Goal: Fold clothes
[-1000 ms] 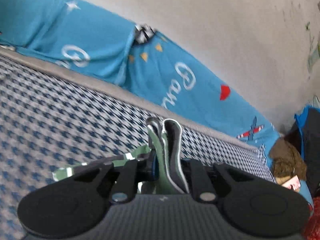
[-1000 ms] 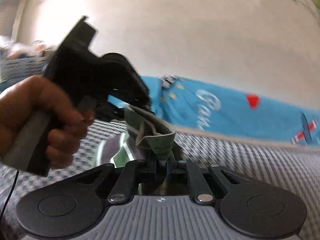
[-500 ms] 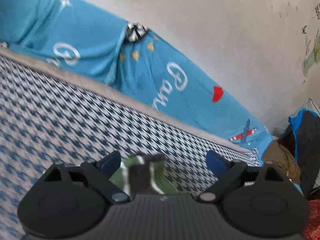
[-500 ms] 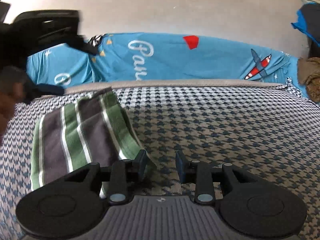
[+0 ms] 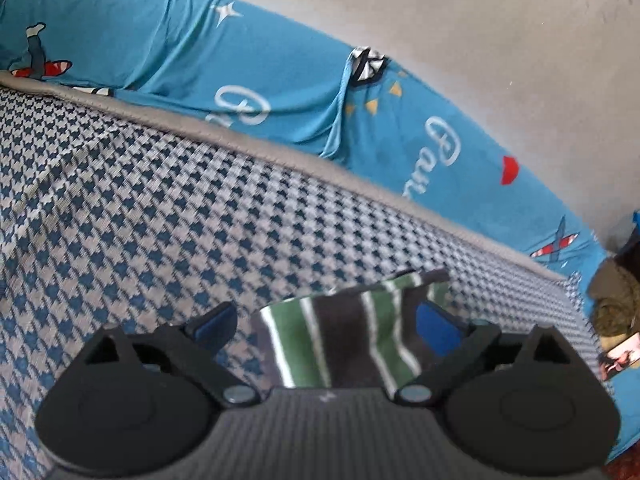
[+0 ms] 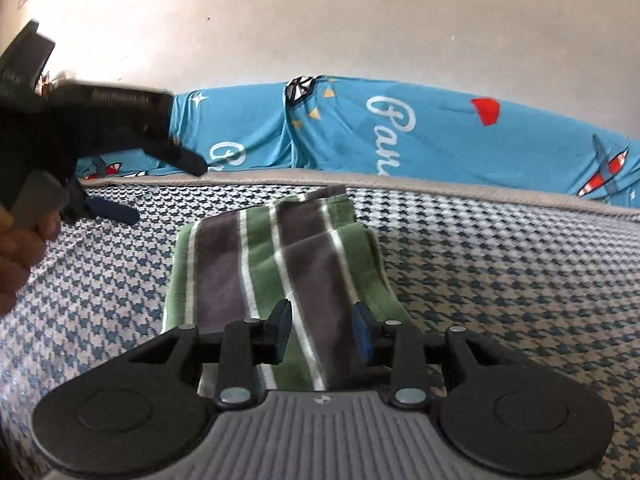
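a houndstooth mattress [image 6: 500,280] meets a blue printed sheet [image 6: 420,136] along a pale wall [image 6: 320,20].

Folded cloth [image 6: 280,264]: broad green and dark grey stripes split by thin white lines. Under it, the bed cover [image 6: 500,280] runs a blue-and-white houndstooth check, with a plain grey border [image 6: 460,190] along its far edge. Behind, a bright blue sheet [image 6: 420,136] with white cursive lettering, a red shape, small yellow triangles and red-and-white planes. The hand-held gripper [image 6: 322,330]: black, blue pads.
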Motion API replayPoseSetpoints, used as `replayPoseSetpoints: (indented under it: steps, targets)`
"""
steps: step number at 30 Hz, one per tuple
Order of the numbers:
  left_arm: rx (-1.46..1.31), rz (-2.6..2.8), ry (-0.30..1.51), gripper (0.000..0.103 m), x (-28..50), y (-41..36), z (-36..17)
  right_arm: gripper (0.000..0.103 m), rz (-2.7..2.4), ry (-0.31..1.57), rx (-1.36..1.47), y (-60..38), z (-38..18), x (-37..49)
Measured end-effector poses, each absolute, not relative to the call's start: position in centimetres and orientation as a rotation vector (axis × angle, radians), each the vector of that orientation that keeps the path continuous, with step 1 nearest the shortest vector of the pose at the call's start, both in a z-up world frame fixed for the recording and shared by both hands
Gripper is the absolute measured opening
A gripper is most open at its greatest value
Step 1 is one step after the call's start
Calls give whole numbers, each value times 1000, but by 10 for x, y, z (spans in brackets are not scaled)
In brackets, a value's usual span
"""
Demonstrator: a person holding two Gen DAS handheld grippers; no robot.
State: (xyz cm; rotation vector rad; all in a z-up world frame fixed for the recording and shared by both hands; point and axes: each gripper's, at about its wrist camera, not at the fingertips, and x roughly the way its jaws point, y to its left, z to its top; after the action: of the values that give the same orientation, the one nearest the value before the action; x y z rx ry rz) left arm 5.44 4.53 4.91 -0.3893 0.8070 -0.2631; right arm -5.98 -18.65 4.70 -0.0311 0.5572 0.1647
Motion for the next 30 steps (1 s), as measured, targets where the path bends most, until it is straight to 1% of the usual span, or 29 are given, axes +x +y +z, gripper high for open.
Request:
replayPoseSetpoints:
  steps: [4,6,9,14,18,23,30]
  targets:
    - [-329,-223,843,98,58,41,40,32,209,602,39,-195,50,-39]
    - [-299,-218,849,101,59,36,37,32,253,612,98,-203,52,-29]
    - [-247,-205,854,102,59,28,33,32,302,611,154,-212,57,-14]
    - [-199,-188,867,103,65,21,24,32,367,589,147,-214,60,9]
    - [-198,-135,904,103,76,21,11,32,353,612,107,-208,51,32]
    - [-205,-103,933,103,91,24,-4,32,307,696,69,-207,27,60]
    - [-141,-81,924,103,95,18,-9,32,306,636,16,-200,32,58]
